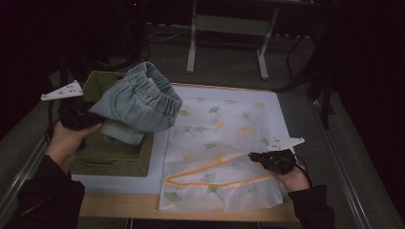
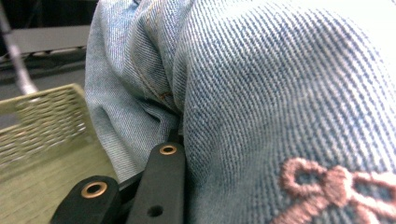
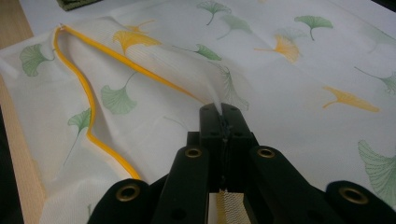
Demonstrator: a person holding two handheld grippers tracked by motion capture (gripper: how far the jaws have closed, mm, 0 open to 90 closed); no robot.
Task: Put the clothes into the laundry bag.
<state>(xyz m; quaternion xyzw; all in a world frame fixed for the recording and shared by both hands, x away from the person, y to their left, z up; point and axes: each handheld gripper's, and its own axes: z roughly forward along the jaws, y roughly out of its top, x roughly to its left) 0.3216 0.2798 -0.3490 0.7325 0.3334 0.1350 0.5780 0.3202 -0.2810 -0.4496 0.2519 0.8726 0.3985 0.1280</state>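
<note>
A pair of light blue jeans [image 1: 138, 102] hangs bunched over a green woven basket [image 1: 112, 160] at the table's left. My left gripper [image 1: 88, 117] is shut on the denim [image 2: 280, 93], which bears a pink embroidered bow [image 2: 336, 186]; the basket's wall [image 2: 42, 135] is below it in the left gripper view. A white mesh bag [image 1: 224, 138] printed with ginkgo leaves lies flat on the table, its orange zipper edge [image 1: 210, 174] gaping toward the front. My right gripper [image 3: 223, 111] is shut on a fold of the bag's mesh [image 3: 140, 79] beside the zipper [image 3: 88, 107], lifting it slightly.
The bag lies on a white sheet over a wooden table [image 1: 119, 207]. A metal rail [image 1: 344, 176] runs along the table's right side. A desk frame [image 1: 229, 24] stands on the dark floor behind. The basket sits at the table's left edge.
</note>
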